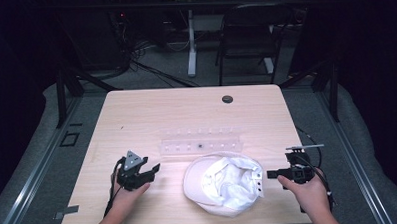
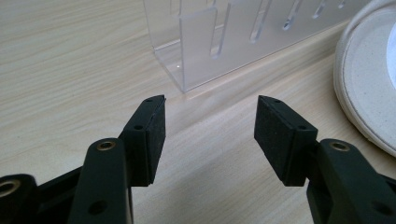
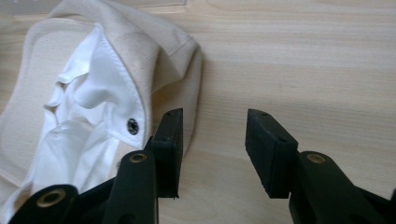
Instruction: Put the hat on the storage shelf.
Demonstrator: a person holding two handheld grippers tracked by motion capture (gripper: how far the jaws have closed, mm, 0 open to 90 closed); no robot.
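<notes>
A cream cap (image 1: 224, 183) lies upside down on the wooden table (image 1: 186, 107), its white lining facing up. In the right gripper view the cap (image 3: 93, 107) shows a metal snap (image 3: 132, 126) on its back strap. My right gripper (image 1: 271, 174) is just right of the cap, open, and the open jaws (image 3: 215, 144) hover over bare wood beside the cap's edge. My left gripper (image 1: 151, 171) rests left of the cap, open and holding nothing. Its jaws (image 2: 210, 130) point at the corner of a clear acrylic rack (image 2: 210, 42), with the cap's brim (image 2: 369, 84) off to the right.
The clear acrylic rack (image 1: 201, 142) with a row of slots lies just behind the cap. A round cable hole (image 1: 227, 99) sits near the table's far edge. A black chair (image 1: 249, 35) and a desk leg (image 1: 191, 42) stand beyond the table.
</notes>
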